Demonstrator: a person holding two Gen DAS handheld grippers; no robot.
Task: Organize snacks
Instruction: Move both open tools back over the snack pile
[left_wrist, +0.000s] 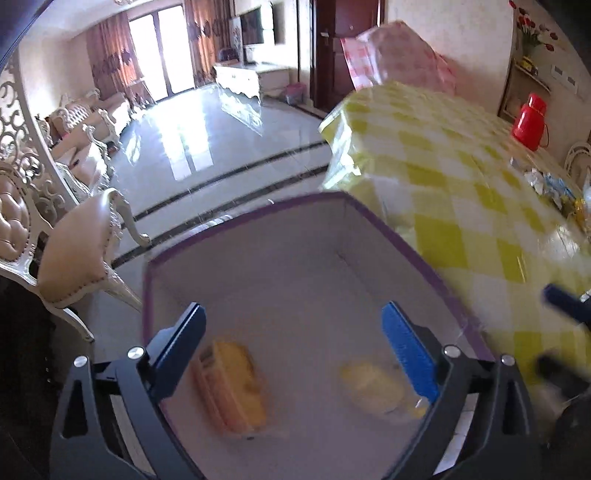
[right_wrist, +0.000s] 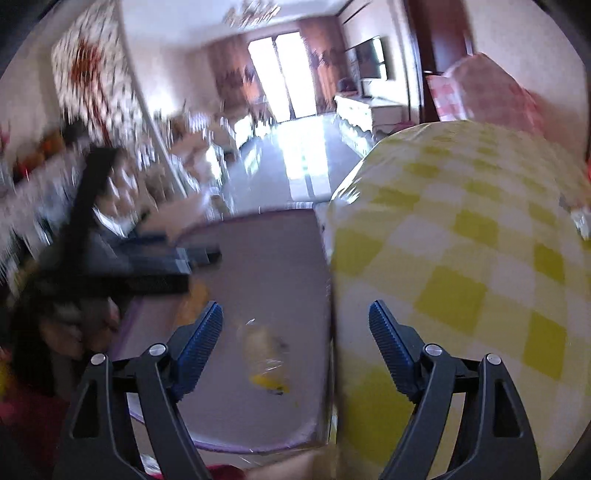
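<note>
A grey fabric box (left_wrist: 258, 212) with a purple rim stands beside the table's edge. Two snacks lie on its floor: an orange-yellow packet (left_wrist: 232, 387) and a clear-wrapped yellow snack (left_wrist: 373, 387). My left gripper (left_wrist: 293, 317) hovers over the box, open, with nothing between its blue pads. My right gripper (right_wrist: 295, 310) is open too and empty. It straddles the box's right wall, above the clear-wrapped snack (right_wrist: 266, 358) in the box (right_wrist: 258, 214). The right gripper (left_wrist: 546, 328) shows blurred at the left wrist view's right edge, and the left gripper (right_wrist: 201, 269) shows blurred on the right wrist view's left.
The table (left_wrist: 461, 177) has a yellow-and-white check cloth. A red flask (left_wrist: 530, 122) and several loose snack packets (left_wrist: 550, 184) sit at its far right. A padded chair (left_wrist: 77, 258) stands left of the box, with glossy tiled floor (left_wrist: 207, 147) beyond it.
</note>
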